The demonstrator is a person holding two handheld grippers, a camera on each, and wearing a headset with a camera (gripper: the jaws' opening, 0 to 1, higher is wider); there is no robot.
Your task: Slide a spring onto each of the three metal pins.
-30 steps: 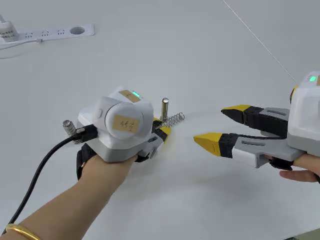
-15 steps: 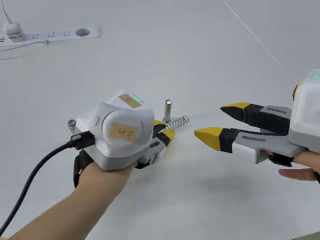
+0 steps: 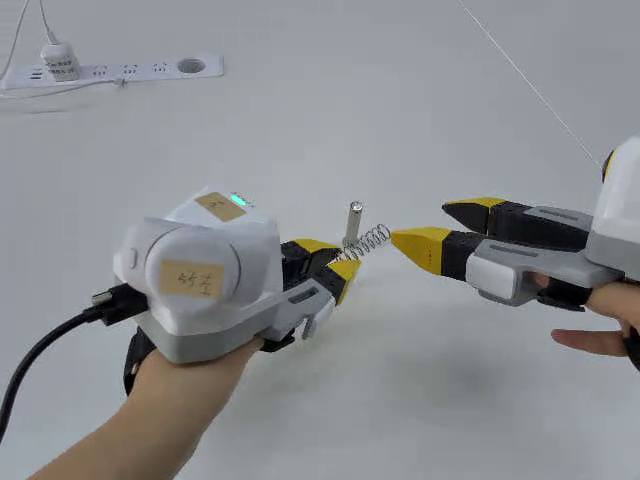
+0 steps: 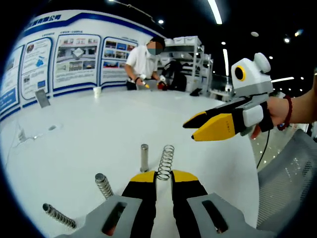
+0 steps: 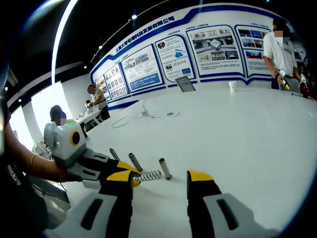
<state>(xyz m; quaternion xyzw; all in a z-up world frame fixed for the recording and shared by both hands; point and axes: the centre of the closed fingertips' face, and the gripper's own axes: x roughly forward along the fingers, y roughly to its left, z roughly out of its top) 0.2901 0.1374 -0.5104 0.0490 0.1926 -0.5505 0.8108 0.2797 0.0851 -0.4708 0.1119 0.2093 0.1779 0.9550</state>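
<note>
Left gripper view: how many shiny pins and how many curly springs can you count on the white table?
Silver metal pins: 3, one bare, two wearing springs
Coiled wire springs: 3, one held by the left gripper
Total: 6

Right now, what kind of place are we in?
Probably a company showroom or exhibition hall, not a workshop: blue-framed poster boards along the wall, a long white glossy table, and white shelving racks behind.
</note>
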